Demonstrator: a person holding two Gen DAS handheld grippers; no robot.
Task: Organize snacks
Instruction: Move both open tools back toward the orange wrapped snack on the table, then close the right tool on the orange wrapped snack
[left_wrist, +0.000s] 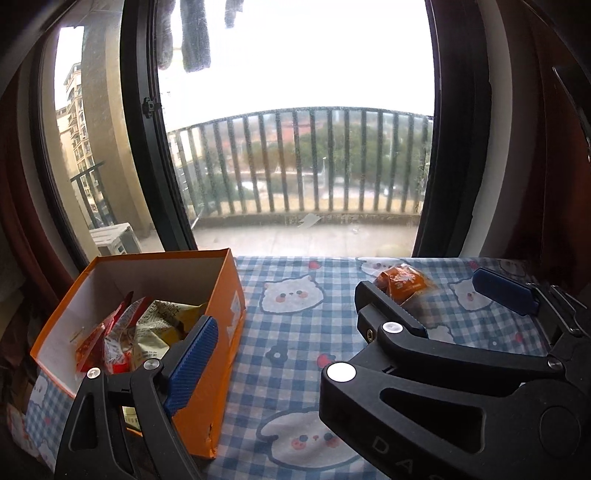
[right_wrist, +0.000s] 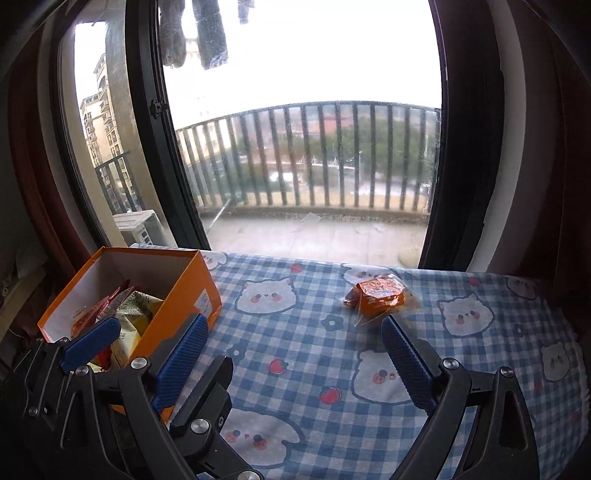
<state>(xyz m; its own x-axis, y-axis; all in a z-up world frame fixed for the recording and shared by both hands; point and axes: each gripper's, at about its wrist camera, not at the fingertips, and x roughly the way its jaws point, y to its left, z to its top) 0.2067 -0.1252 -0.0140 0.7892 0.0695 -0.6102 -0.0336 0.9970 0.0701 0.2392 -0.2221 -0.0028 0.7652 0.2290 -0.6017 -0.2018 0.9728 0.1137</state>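
Observation:
An open orange box (left_wrist: 225, 295) stands at the table's left, also in the right wrist view (right_wrist: 184, 284). It holds several red and yellow snack packets (left_wrist: 147, 325) (right_wrist: 129, 314). One orange snack packet (right_wrist: 380, 295) lies on the checked cloth toward the right; in the left wrist view (left_wrist: 406, 284) it is partly hidden by my right gripper. My left gripper (left_wrist: 291, 325) (right_wrist: 140, 332) is open and empty, one finger over the box. My right gripper (right_wrist: 295, 354) (left_wrist: 443, 291) is open and empty, just short of the orange packet.
A blue-and-white checked cloth with bear faces (right_wrist: 295, 332) covers the table. Its far edge meets a large window (right_wrist: 303, 147) with a black frame and a balcony railing outside. Dark wood frames stand at both sides.

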